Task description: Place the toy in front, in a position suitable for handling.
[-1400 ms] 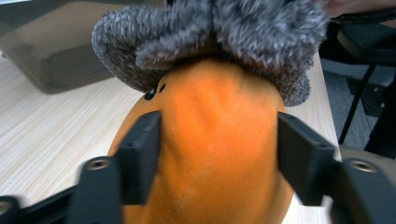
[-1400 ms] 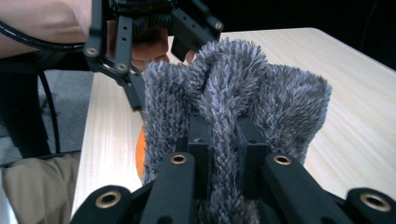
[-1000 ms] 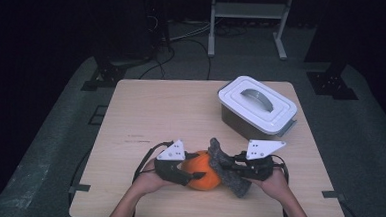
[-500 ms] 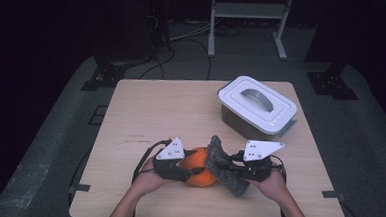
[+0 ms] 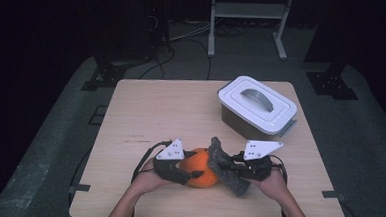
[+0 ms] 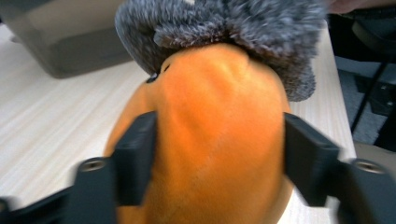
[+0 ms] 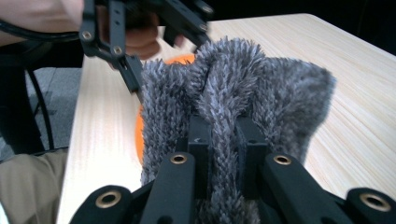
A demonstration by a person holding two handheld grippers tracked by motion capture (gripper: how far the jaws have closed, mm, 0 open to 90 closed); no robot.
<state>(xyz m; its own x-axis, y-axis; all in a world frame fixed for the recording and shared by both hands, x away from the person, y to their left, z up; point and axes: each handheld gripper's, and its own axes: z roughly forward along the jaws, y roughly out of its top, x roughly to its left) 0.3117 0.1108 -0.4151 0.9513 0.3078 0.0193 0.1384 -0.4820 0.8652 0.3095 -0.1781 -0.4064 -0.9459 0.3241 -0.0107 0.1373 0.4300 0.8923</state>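
Resting near the front edge of the bench [image 5: 146,111], one orange plush ball [image 5: 201,166] sits between two hand-held grippers. At the left of the high view, the left gripper [image 5: 190,174] reaches in from the person's left hand [image 5: 149,179]; in the left gripper view its two black jaws stand on either side of the orange ball [image 6: 219,140], pressing against its flanks, and they have just been easing a little wider with the ball between them. Draped over the far side of the ball lies one grey fuzzy cloth [image 5: 228,168], a shaggy piece that partly caps the orange surface. To the right, the right gripper [image 5: 230,166] comes in from the right hand [image 5: 272,182]; in the right gripper view its jaws are pinched tight on a fold of the grey fuzzy cloth [image 7: 224,107], narrow and nearly together. Farther back and right on the bench, well apart from the hands, stands one grey storage box [image 5: 240,118] with a white lid [image 5: 256,104] closed on it and a single grey handle [image 5: 255,96] on top.
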